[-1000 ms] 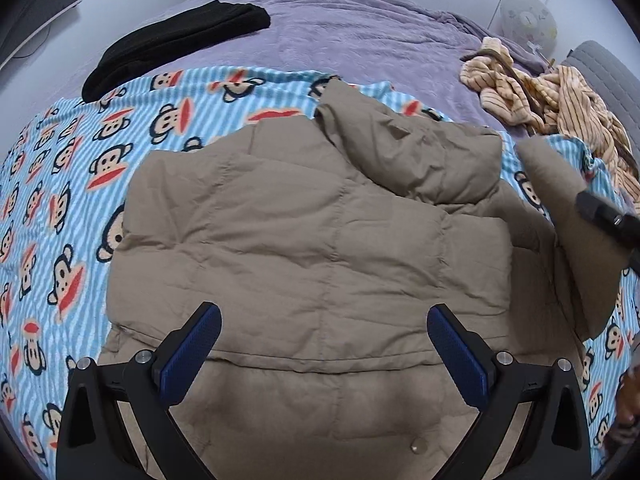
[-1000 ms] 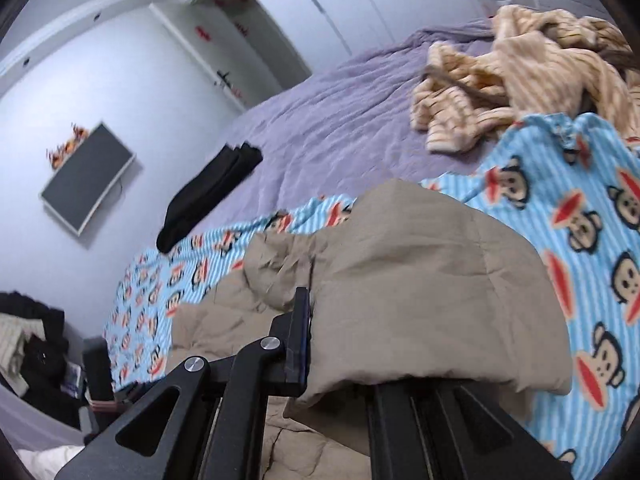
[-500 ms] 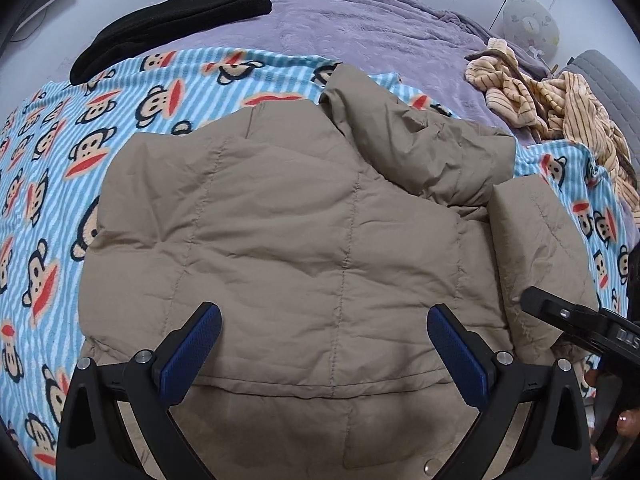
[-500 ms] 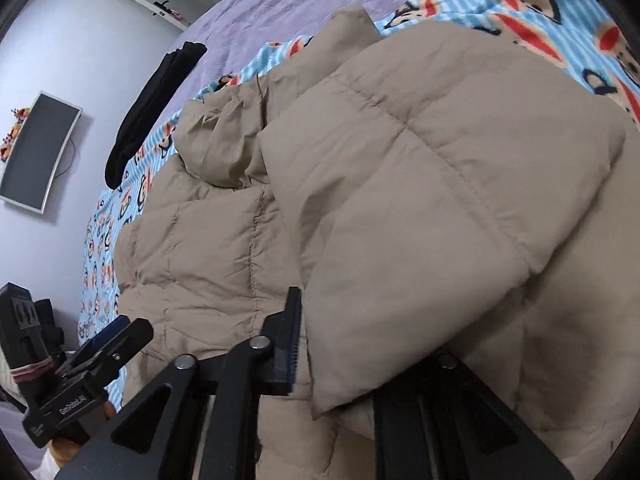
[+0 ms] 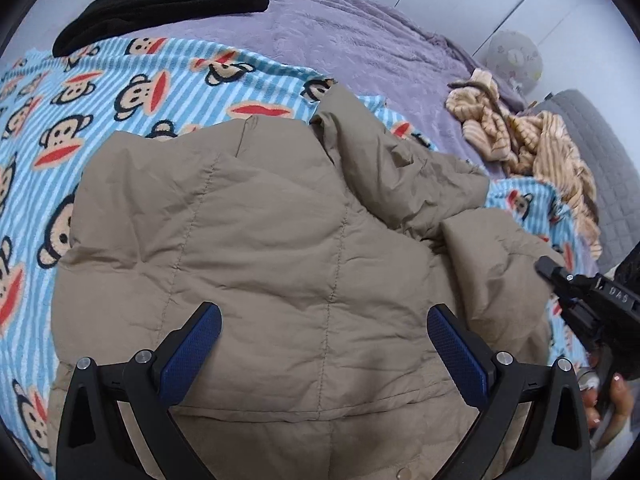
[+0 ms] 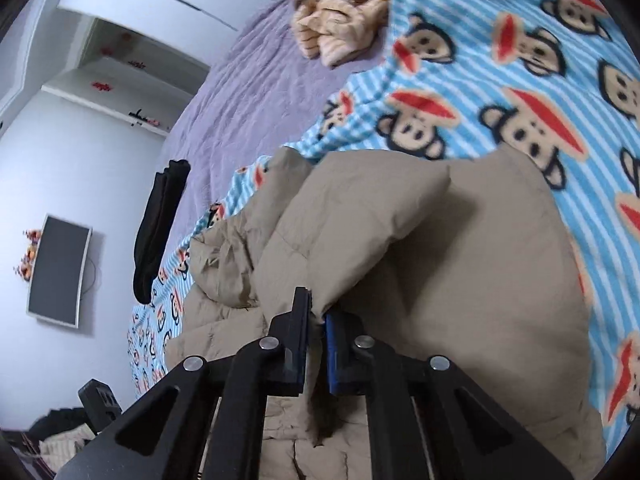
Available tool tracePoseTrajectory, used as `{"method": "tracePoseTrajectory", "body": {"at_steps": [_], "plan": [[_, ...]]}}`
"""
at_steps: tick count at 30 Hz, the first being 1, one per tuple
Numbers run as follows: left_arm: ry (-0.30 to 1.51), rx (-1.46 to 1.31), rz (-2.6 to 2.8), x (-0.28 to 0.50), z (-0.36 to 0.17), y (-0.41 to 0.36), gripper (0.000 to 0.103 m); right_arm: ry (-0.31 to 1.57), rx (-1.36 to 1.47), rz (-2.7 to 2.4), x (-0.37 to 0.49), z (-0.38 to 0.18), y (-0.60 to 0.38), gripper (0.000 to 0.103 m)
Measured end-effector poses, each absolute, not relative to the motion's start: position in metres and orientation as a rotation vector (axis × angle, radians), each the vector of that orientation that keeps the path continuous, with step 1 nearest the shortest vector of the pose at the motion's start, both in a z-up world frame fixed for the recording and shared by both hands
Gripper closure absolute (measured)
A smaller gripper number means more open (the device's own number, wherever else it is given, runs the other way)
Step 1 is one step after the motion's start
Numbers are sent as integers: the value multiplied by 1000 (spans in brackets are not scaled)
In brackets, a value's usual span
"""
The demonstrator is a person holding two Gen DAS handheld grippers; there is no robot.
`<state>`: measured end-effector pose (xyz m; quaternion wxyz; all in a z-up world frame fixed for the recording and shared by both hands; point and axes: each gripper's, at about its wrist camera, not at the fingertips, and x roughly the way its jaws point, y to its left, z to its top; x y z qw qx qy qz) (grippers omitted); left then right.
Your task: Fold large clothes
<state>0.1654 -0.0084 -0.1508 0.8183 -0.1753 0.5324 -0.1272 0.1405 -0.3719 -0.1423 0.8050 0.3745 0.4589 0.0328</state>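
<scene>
In the left wrist view, the tan quilted puffer jacket (image 5: 280,248) fills the middle of the frame, spread on a blue striped monkey-print blanket (image 5: 120,92) that covers part of a bed with a purple bedspread (image 5: 340,32). The left claw (image 5: 324,344) sits at the bottom of the frame with its blue-padded fingers (image 5: 192,344) set wide apart above the jacket's lower part, gripping nothing. A folded-over sleeve (image 5: 492,256) lies at the jacket's right side, and the right claw (image 5: 552,270) reaches in from the right edge at that sleeve. A black garment (image 5: 160,8) lies at the upper left, and a crumpled beige striped garment (image 5: 532,140) at the upper right. In the right wrist view, the right claw (image 6: 318,320) stands at lower center, its fingers drawn close together and pinching a fold of the jacket's sleeve (image 6: 420,240), which bulges up across the center and right of the frame. The monkey-print blanket (image 6: 500,60) spans the upper right, the beige striped garment (image 6: 340,20) lies at the top, the black garment (image 6: 160,232) at the left on the purple bedspread (image 6: 260,92), and a wall-mounted screen (image 6: 60,272) hangs at the far left.
</scene>
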Motion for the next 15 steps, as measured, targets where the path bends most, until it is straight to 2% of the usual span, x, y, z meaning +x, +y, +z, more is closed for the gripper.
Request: {"method": "tracePoseTrajectory", "body": {"at_steps": [6, 12, 14, 15], "plan": [[1123, -619, -374, 169, -155, 25, 0, 1004, 434, 329, 159, -116, -262, 95], [1131, -749, -514, 174, -157, 26, 0, 1238, 207, 442, 155, -158, -183, 89], [1136, -757, -537, 176, -158, 20, 0, 1281, 197, 451, 148, -166, -180, 81], [1144, -742, -536, 177, -159, 17, 0, 1288, 215, 455, 144, -166, -184, 71]]}}
